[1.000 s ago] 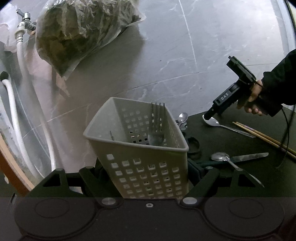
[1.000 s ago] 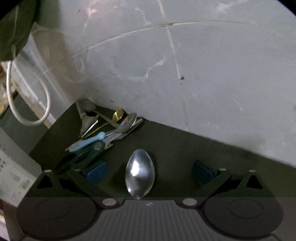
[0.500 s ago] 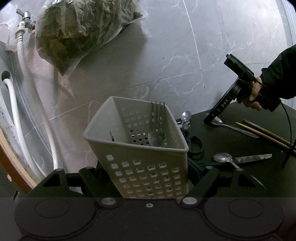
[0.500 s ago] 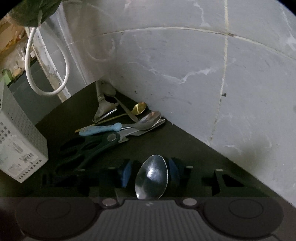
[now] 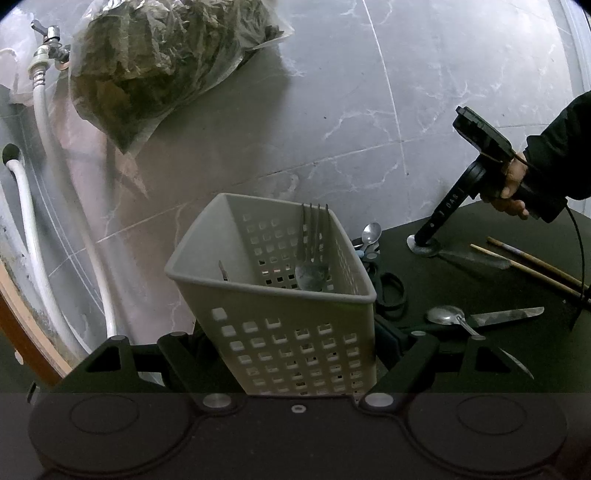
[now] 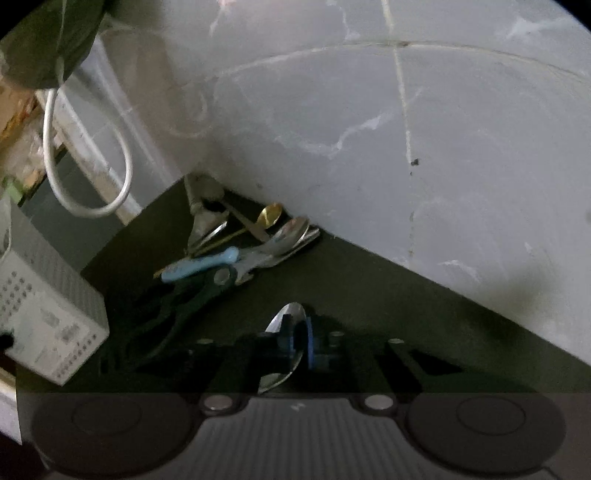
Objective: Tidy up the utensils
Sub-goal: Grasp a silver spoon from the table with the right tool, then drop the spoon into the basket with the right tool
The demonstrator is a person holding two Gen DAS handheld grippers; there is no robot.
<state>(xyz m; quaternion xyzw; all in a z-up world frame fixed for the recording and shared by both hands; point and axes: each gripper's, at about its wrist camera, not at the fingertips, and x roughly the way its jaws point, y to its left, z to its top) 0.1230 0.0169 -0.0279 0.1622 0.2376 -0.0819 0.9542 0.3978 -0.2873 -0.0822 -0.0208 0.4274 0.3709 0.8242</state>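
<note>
The spoon (image 6: 286, 325) lies with its bowl between the fingers of the right tongs (image 6: 295, 345), whose jaws have just been closing and now pinch the bowl from both sides; a blue pad (image 6: 309, 341) presses its right edge. In the left wrist view the same right tongs (image 5: 424, 242) stand tip-down on the dark surface (image 5: 461, 354), with the spoon's handle running away to their right. A hand (image 5: 511, 184) in a dark sleeve (image 5: 561, 155) grips their handle.

Beyond the right tongs and to their left, against the grey marbled wall (image 6: 369, 147), sits a loose heap of utensils: a blue-handled tool (image 6: 199, 266), a gold spoon (image 6: 269, 215), a steel spoon (image 6: 291, 232) and black scissors (image 6: 177, 306). Further left stands the perforated basket (image 6: 44, 325).

The left tongs (image 5: 291, 365) hold that basket (image 5: 280, 332) narrowly by its lower body, tilted, with its open mouth facing away from them. A fork (image 5: 312, 254) leans inside against the far wall of the basket, tines up. To the right of the left tongs, on the surface, lie another spoon (image 5: 447, 317) crossing a knife (image 5: 509, 315), and past them a pair of chopsticks (image 5: 532, 267). Up and to the left of the left tongs hang a plastic bag of greens (image 5: 162, 62) and white hoses (image 5: 40, 206) below a tap (image 5: 48, 35).
</note>
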